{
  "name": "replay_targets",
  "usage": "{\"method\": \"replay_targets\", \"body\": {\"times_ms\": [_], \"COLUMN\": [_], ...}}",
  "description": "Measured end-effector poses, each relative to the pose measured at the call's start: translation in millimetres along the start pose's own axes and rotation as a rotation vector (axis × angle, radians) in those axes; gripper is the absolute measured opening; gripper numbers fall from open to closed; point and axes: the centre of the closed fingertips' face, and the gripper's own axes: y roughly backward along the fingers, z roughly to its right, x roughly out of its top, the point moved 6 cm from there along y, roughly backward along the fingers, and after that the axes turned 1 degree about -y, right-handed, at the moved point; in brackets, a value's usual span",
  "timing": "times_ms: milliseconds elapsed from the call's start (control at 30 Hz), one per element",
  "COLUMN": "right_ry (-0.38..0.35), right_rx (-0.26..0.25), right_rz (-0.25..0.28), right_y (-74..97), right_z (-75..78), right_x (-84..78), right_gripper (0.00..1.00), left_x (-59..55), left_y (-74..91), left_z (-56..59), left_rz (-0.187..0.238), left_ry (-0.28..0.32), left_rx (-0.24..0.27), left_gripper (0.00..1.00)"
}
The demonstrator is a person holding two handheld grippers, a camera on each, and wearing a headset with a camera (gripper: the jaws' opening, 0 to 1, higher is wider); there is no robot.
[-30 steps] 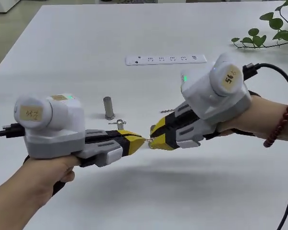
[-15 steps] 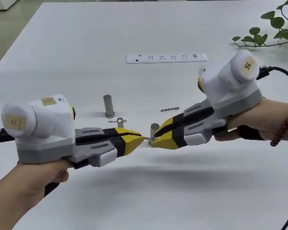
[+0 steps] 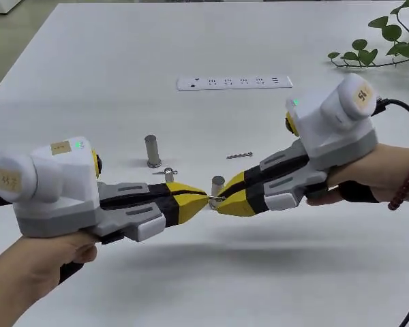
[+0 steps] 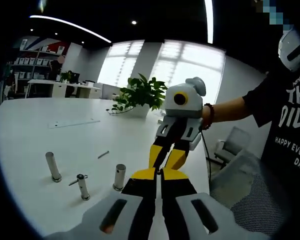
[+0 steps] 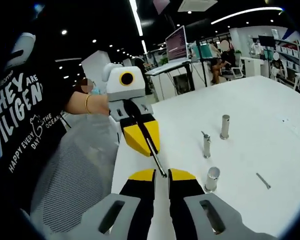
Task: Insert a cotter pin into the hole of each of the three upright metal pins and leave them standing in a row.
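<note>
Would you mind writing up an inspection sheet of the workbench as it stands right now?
Surface: white table, no spills seen.
Job's things: three upright grey metal pins. The far pin and near pin show no cotter pin; the middle pin has one through it. A thin metal cotter pin is at the gripper tips; a spare cotter pin lies on the table.
Clutter: white power strip.
Grippers: left gripper shut on the thin metal cotter pin; right gripper meets its free end, grip unclear.
Cables: black cable from the right gripper.
Surroundings: green leafy plant at the table's far corner.
</note>
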Motion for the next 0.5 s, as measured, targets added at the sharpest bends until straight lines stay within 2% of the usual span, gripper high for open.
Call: {"method": "replay_targets", "body": {"times_ms": [233,400,500], "right_ry": [0.024,0.044,0.082], "right_rx": [0.006,0.016,0.025], "right_rz": [-0.008,-0.024,-0.049], "right_y": [-0.1,0.2,0.1], "right_z": [-1.3,-2.6,-4.2], "right_x": [1.1,0.9,0.0], "right_gripper": [0.0,0.0,0.0], "left_x": [-0.3,-2.0,-3.9], "left_y": [0.6,0.8,0.2], "left_z": [1.8,3.3,4.5], "left_rz": [0.004,-0.008,-0.019], "left_ry": [0.002,0.0,-0.008], "left_rx": [-0.007,-0.016,-0.023], "left_gripper": [0.0,0.0,0.0]}}
